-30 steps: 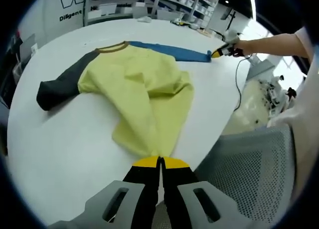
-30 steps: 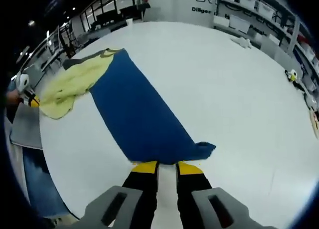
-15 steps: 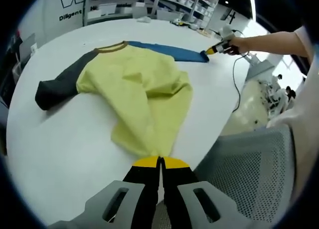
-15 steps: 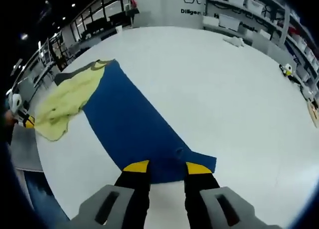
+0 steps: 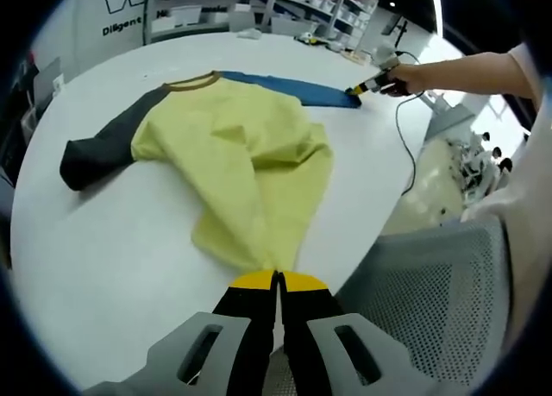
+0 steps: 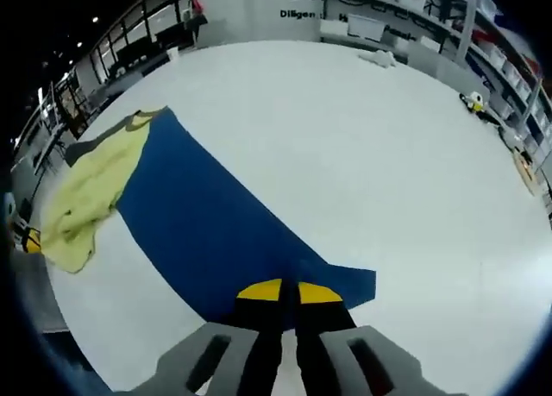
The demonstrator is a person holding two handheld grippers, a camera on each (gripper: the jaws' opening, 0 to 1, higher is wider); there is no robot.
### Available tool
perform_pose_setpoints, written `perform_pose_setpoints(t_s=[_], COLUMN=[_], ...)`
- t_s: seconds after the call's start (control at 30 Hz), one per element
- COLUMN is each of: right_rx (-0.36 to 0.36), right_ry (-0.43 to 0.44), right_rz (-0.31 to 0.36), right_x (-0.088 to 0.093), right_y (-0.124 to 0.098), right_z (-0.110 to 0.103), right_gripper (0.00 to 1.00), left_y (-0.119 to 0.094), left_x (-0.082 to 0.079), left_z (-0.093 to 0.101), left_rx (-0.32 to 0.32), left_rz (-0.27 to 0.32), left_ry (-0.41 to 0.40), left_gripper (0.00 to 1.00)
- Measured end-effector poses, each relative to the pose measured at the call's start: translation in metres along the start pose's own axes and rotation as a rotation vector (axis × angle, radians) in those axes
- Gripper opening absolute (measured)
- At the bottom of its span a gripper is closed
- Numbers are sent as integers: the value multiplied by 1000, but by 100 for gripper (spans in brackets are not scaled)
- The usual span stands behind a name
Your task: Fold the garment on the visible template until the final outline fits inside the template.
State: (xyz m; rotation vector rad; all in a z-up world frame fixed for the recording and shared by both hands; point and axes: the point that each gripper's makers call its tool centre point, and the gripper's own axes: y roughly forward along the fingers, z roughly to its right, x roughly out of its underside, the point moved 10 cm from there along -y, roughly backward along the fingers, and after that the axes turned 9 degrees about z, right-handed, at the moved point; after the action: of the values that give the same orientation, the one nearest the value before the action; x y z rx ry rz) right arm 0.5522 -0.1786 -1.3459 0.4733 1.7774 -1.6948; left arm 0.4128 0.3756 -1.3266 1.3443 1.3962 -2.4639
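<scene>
On the white round table (image 5: 103, 241), spread out flat, a long-sleeved shirt (image 5: 250, 154) with a pale yellow body, an olive-brown collar (image 5: 191, 83), a dark grey sleeve (image 5: 99, 146) and a blue sleeve (image 6: 216, 232); seen in the left gripper view lying across the middle of the tabletop, grey sleeve stretched away toward the far left, blue sleeve stretched toward the far right edge, yellow body rumpled and drawn down to a point at the near edge; at that point, left gripper (image 5: 278, 279) closed with its yellow-tipped jaws pressed together on the shirt's hem; just beyond the near edge, a grey mesh chair (image 5: 431, 284); at the far right, a person's hand (image 5: 412, 77) and bare forearm holding the right gripper (image 5: 358, 91) against the cuff end of the blue sleeve; in the right gripper view, right gripper (image 6: 288, 288) with jaws pinched together on the cuff end of the blue sleeve, sleeve running away from it as a flat band to the collar and the yellow body at far left; behind the table, shelving with white bins (image 5: 250, 3) and a wall bearing lettering (image 5: 125, 12).
</scene>
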Motion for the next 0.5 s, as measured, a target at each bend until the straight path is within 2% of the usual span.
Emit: perform_pose_setpoints(t_s=[0.07, 0.2, 0.27, 0.37, 0.43, 0.5], right_rx=[0, 67, 147, 161, 163, 191], right_ry=[27, 100, 164, 306, 361, 463], right_rz=[17, 93, 131, 190, 202, 215], right_x=[1, 14, 28, 50, 63, 72], right_y=[-5, -22, -35, -44, -45, -46], right_z=[0, 3, 5, 1, -1, -3], right_gripper=[0, 0, 0, 0, 0, 0], left_y=[0, 1, 1, 2, 4, 4], left_x=[0, 1, 1, 1, 1, 0], left_z=[1, -1, -1, 0, 0, 1], left_rx=[0, 1, 3, 8, 13, 18], left_rz=[2, 4, 6, 8, 7, 5], left_ry=[-1, -3, -3, -3, 0, 3], left_gripper=[0, 0, 0, 0, 0, 0])
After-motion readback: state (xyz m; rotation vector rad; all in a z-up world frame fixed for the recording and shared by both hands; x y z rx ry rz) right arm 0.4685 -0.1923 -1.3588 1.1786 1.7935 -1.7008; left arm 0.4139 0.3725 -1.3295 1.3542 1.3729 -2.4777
